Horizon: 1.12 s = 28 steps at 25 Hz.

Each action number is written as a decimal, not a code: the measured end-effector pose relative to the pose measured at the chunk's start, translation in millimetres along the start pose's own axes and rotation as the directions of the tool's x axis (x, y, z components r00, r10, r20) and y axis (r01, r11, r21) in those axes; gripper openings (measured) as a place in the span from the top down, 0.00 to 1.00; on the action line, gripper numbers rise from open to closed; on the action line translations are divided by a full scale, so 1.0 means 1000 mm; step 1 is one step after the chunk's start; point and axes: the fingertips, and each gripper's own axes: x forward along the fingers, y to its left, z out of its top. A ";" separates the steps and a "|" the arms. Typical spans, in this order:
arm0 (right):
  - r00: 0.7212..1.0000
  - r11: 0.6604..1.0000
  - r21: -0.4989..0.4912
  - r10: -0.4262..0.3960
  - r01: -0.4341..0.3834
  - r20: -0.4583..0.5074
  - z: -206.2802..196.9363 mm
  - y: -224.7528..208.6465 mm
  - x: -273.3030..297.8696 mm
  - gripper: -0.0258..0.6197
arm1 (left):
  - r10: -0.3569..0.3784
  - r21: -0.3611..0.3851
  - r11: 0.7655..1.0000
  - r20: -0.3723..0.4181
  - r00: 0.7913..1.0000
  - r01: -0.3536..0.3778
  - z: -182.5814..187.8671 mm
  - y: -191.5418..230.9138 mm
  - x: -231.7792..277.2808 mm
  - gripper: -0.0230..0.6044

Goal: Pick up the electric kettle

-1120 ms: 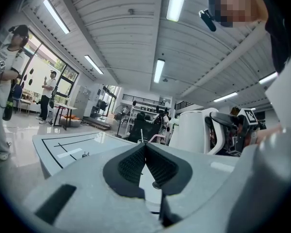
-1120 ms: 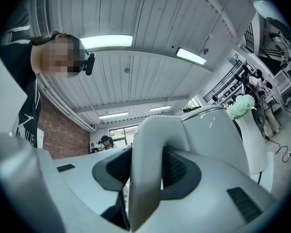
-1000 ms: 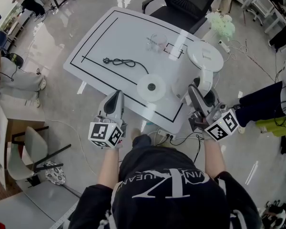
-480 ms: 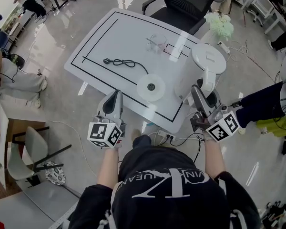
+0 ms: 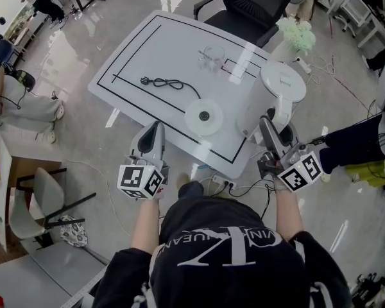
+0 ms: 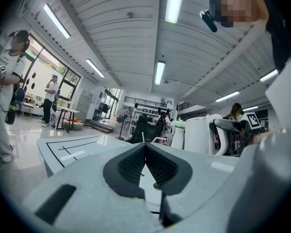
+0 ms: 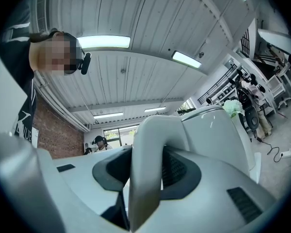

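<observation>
At the near right corner of the white table with a black outline [image 5: 147, 50], we record the white plastic electric kettle [image 5: 281, 82], upright, lid on. Our right gripper [image 5: 268, 124] comes at that corner from the near side. Its jaws stand fairly wide, one pad on each side of the kettle's curved white handle [image 7: 146, 144], and both pads press on it. Whether the kettle's bottom rests on the table or hangs clear of it, we cannot tell. Our left gripper [image 5: 155, 130] sits just off the table's near edge, jaws closed pad to pad, nothing between them. On the table:
- round white kettle base [image 5: 203, 117] by the near edge, apart from the kettle
- black cord [image 5: 169, 83] at mid-table
- clear glass [image 5: 212, 57] toward the far edge
</observation>
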 end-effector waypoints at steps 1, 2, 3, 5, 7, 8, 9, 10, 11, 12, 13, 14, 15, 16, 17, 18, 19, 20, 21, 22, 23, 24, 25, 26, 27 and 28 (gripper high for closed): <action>1.000 1.000 -0.002 -0.001 0.001 -0.001 0.000 0.000 0.000 0.74 | 0.002 0.000 1.000 0.000 1.000 -0.002 0.000 0.001 0.000 0.96; 1.000 1.000 -0.003 -0.002 0.002 -0.001 -0.001 -0.001 0.001 0.74 | 0.005 0.000 1.000 0.000 1.000 -0.005 0.000 0.001 -0.001 0.96; 1.000 1.000 -0.005 -0.003 0.003 -0.002 -0.001 -0.001 0.001 0.74 | 0.008 0.000 1.000 0.001 1.000 -0.008 0.000 0.002 -0.001 0.96; 1.000 1.000 -0.006 -0.003 0.003 -0.002 -0.001 -0.001 0.000 0.74 | 0.013 -0.001 1.000 0.002 1.000 -0.013 0.000 0.003 -0.003 0.96; 1.000 1.000 -0.005 -0.002 0.002 -0.001 -0.002 -0.001 0.000 0.74 | 0.016 -0.001 1.000 0.003 1.000 -0.016 0.000 0.003 -0.004 0.96; 1.000 1.000 -0.004 -0.003 0.003 -0.002 -0.002 -0.001 0.000 0.74 | 0.018 -0.001 1.000 0.003 1.000 -0.018 0.000 0.004 -0.005 0.96; 1.000 1.000 -0.003 -0.003 0.003 -0.003 -0.003 -0.001 0.000 0.74 | 0.019 0.000 1.000 0.003 1.000 -0.019 0.000 0.004 -0.005 0.96; 1.000 1.000 -0.002 -0.004 0.004 -0.004 -0.003 -0.001 0.000 0.74 | 0.020 0.001 1.000 0.003 1.000 -0.020 0.001 0.004 -0.005 0.96; 1.000 1.000 -0.001 -0.004 0.004 -0.005 -0.003 -0.001 0.001 0.74 | 0.020 0.001 1.000 0.003 1.000 -0.020 0.001 0.004 -0.006 0.96; 1.000 1.000 -0.001 -0.004 0.004 -0.005 -0.003 -0.001 0.001 0.74 | 0.021 0.001 1.000 0.003 1.000 -0.021 0.001 0.005 -0.006 0.96; 1.000 1.000 -0.001 -0.003 0.003 -0.004 -0.003 -0.001 0.001 0.74 | 0.022 0.001 1.000 0.004 1.000 -0.022 0.002 0.005 -0.006 0.96; 1.000 1.000 0.000 -0.002 0.002 -0.004 -0.003 -0.001 0.001 0.74 | 0.022 0.000 1.000 0.004 1.000 -0.022 0.002 0.005 -0.005 0.96; 1.000 1.000 0.000 -0.002 0.002 -0.004 -0.003 -0.001 0.001 0.74 | 0.023 0.000 1.000 0.003 1.000 -0.023 0.001 0.005 -0.005 0.96; 1.000 1.000 0.000 -0.002 0.002 -0.004 -0.003 -0.001 0.001 0.74 | 0.023 0.000 1.000 0.003 1.000 -0.023 0.001 0.005 -0.005 0.96; 1.000 1.000 0.000 -0.002 0.002 -0.004 -0.003 -0.001 0.001 0.74 | 0.022 0.000 1.000 0.002 1.000 -0.022 0.001 0.005 -0.005 0.96; 1.000 1.000 -0.001 -0.003 0.003 -0.004 -0.003 -0.001 0.001 0.74 | 0.022 0.000 1.000 0.002 1.000 -0.022 0.001 0.005 -0.006 0.96; 1.000 1.000 -0.002 -0.004 0.004 -0.004 -0.003 -0.001 0.001 0.74 | 0.022 0.000 1.000 0.001 1.000 -0.022 0.001 0.005 -0.006 0.96; 1.000 1.000 -0.002 -0.005 0.005 -0.004 -0.003 -0.001 0.000 0.74 | 0.022 0.000 1.000 0.001 1.000 -0.022 0.000 0.005 -0.006 0.96; 1.000 1.000 -0.002 -0.006 0.006 -0.005 -0.004 -0.002 0.000 0.74 | 0.022 0.000 1.000 0.001 1.000 -0.022 0.000 0.004 -0.006 0.96; 1.000 1.000 -0.002 -0.007 0.007 -0.006 -0.004 -0.002 -0.001 0.74 | 0.021 -0.001 1.000 0.000 1.000 -0.021 0.000 0.004 -0.006 0.96; 1.000 1.000 -0.002 -0.008 0.008 -0.007 -0.004 -0.002 -0.001 0.74 | 0.021 -0.001 1.000 0.000 1.000 -0.021 0.000 0.004 -0.006 0.96; 1.000 1.000 -0.002 -0.009 0.009 -0.007 -0.004 -0.002 -0.001 0.74 | 0.020 -0.001 1.000 -0.001 1.000 -0.020 0.000 0.004 -0.006 0.96; 1.000 1.000 -0.001 -0.010 0.010 -0.007 -0.004 -0.003 -0.001 0.74 | 0.020 -0.002 1.000 -0.002 1.000 -0.020 0.000 0.004 -0.006 0.96; 1.000 1.000 -0.001 -0.010 0.010 -0.007 -0.004 -0.003 -0.001 0.74 | 0.021 -0.002 1.000 -0.003 1.000 -0.021 -0.001 0.004 -0.006 0.96; 1.000 1.000 0.000 -0.011 0.011 -0.008 -0.005 -0.003 -0.001 0.74 | 0.021 -0.003 1.000 -0.004 1.000 -0.021 -0.001 0.004 -0.006 0.96; 1.000 1.000 0.000 -0.012 0.012 -0.009 -0.005 -0.002 -0.002 0.74 | 0.021 -0.003 1.000 -0.005 1.000 -0.021 -0.001 0.004 -0.007 0.96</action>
